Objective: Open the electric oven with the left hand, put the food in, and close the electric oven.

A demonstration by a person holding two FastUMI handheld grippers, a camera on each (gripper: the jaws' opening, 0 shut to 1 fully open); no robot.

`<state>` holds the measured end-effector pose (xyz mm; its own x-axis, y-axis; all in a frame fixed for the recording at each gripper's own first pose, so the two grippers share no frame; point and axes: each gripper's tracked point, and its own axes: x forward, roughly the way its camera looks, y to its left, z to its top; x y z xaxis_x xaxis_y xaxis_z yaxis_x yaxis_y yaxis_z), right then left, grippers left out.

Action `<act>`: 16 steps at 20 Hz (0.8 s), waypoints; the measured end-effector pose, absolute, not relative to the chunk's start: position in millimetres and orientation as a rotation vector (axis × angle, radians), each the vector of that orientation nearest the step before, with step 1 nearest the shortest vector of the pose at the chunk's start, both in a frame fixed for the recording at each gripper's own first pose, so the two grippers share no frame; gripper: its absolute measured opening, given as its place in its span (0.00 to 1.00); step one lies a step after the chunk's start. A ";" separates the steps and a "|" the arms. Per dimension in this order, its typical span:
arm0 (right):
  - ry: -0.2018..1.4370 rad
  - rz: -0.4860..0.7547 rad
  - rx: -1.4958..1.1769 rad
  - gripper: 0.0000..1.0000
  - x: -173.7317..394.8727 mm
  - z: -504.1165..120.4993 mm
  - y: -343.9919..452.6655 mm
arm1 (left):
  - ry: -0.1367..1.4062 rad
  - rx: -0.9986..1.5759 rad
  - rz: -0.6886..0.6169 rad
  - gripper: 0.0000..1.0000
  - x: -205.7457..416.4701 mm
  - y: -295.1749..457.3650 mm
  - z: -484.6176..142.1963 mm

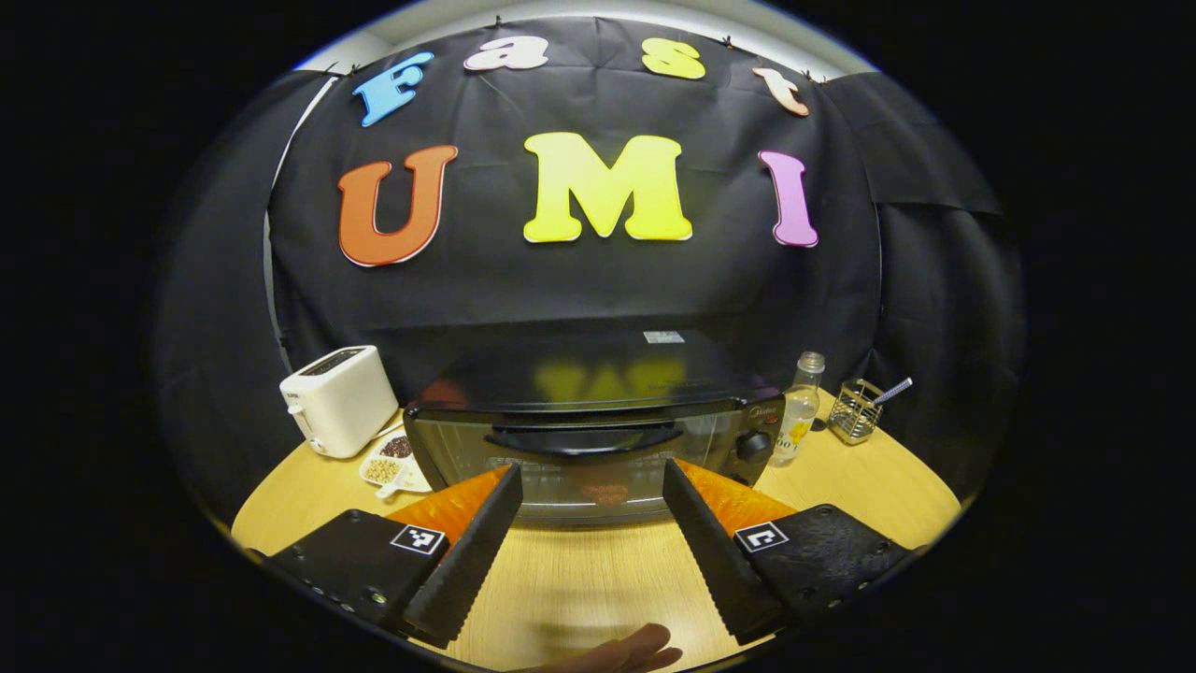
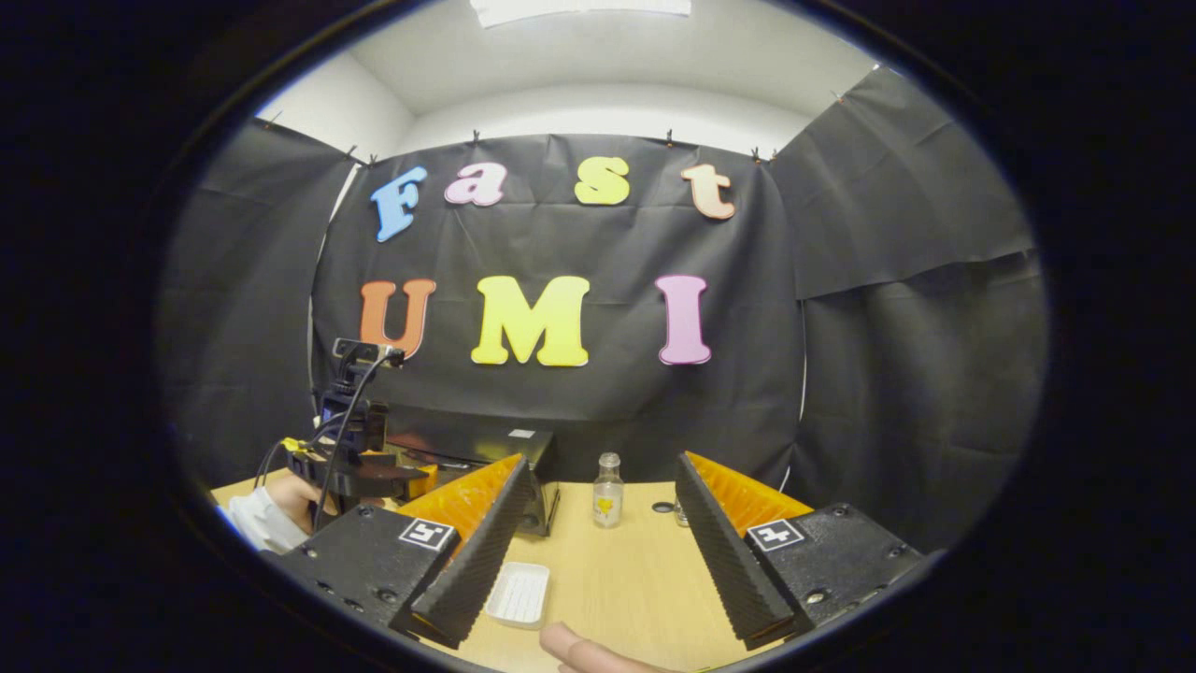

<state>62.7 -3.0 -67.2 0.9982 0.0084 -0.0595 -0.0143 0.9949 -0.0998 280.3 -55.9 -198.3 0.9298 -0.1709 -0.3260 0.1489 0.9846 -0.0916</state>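
Black cloth walls close in a booth around a pale wooden counter. On the left gripper view the left tool hovers over that counter with its two fingers spread wide and nothing between them, aimed straight at the electric oven, which stands just ahead with its glass door shut and its dark handle running across the top of the door; something reddish shows dimly behind the glass, too blurred to name. Left of the oven stands a white toaster, with a small divided dish of grains lying between the two. Right of the oven stands a clear bottle, and beyond it a wire holder with a utensil in it. On the right gripper view the right tool is likewise spread wide and empty, above a small white tray lying on the counter; the bottle stands farther ahead, and off to the left a hand holds the other tool in front of the oven.
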 end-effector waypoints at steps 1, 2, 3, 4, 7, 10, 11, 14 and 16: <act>0.054 0.014 -0.099 0.99 57.5 -64.6 -0.9 | 0.320 -0.065 -0.159 0.96 269.6 -52.3 -189.2; 0.050 0.013 -0.099 0.99 52.3 -62.3 -0.7 | 0.301 -0.066 -0.159 0.96 257.8 -50.7 -179.4; 0.042 0.013 -0.101 0.99 46.9 -60.2 -0.2 | 0.282 -0.066 -0.160 0.96 244.1 -50.1 -169.0; 0.032 0.008 -0.104 0.99 40.6 -56.0 -0.9 | 0.261 -0.065 -0.155 0.96 229.5 -47.2 -158.4; 0.009 -0.011 -0.097 0.99 18.5 -47.8 -3.1 | 0.198 -0.052 -0.135 0.96 181.8 -35.1 -125.2; -0.004 -0.038 -0.084 0.99 -5.2 -38.4 -11.0 | 0.123 -0.056 -0.121 0.96 126.2 -24.9 -83.8; -0.009 -0.053 -0.074 0.99 -14.0 -33.4 -13.8 | 0.101 -0.058 -0.111 0.96 105.9 -19.5 -69.5; -0.025 -0.030 -0.024 0.99 -43.2 -17.7 -7.0 | 0.020 -0.053 -0.105 0.96 45.4 -8.8 -24.4; -0.055 -0.022 -0.038 0.96 -54.7 -6.2 -10.3 | -0.008 -0.075 -0.098 0.96 3.5 -1.7 -6.5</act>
